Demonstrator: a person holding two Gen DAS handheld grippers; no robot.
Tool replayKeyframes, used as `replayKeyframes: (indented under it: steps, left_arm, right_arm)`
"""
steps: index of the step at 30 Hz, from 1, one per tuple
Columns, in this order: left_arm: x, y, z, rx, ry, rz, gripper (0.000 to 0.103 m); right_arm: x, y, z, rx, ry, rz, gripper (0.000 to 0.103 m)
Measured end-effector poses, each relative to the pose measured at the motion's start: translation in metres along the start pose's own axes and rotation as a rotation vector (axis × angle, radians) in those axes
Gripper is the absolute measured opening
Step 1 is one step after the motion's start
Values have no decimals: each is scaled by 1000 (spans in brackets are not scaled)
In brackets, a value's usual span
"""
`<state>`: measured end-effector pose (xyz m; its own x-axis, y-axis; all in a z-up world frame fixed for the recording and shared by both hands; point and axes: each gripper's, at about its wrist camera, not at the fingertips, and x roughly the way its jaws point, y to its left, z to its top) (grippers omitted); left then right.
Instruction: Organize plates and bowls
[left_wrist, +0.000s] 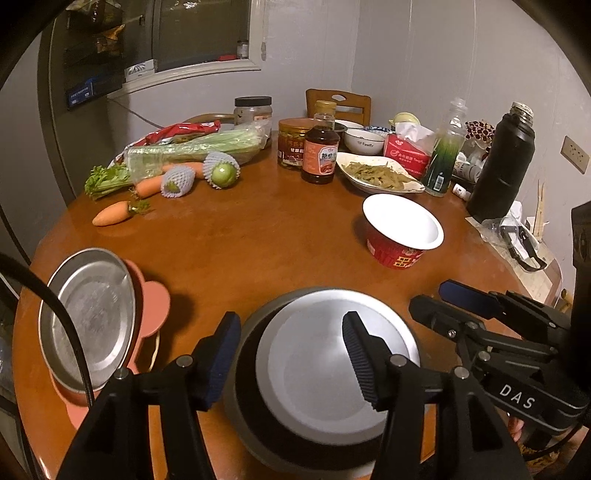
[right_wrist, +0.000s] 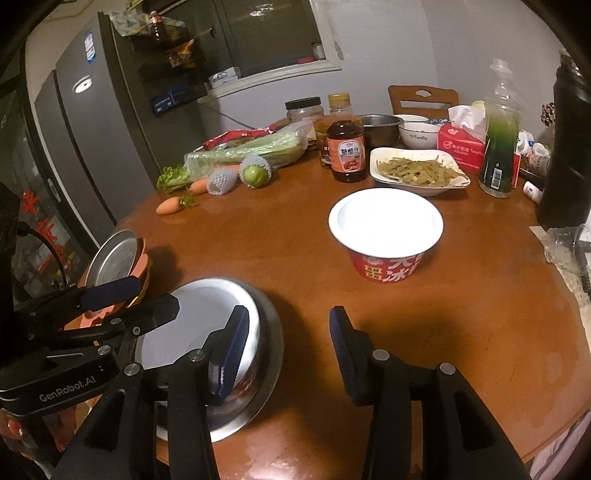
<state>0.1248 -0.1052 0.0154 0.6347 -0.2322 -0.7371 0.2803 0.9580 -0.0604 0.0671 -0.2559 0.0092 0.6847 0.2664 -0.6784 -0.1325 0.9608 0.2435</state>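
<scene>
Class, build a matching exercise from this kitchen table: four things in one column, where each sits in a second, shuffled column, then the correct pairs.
Things
1. red paper bowl
2. metal plate
3. white dish of green vegetables
4. loose carrot

Places
A. tilted on the pink holder at the table's left edge
B. beside the brown sauce bottle
C. alone near the table's middle, empty
D. in front of the bagged celery

Pairs: 1-C, 2-A, 3-B, 4-D
</scene>
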Motion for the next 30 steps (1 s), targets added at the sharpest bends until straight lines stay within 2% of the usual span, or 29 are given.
replayKeyframes:
  steps: [5, 12, 30]
  left_arm:
    - [6, -4, 9, 0, 2, -7, 57]
    - [9, -6, 22, -27, -14, -35, 64]
    - [29, -40, 73, 24, -4, -56, 66]
  right_arm:
    - [3, -7, 7, 3, -4, -7, 50]
    - [2, -16, 17, 13, -26, -21, 53]
    - [2, -68, 53, 97, -38, -91, 56]
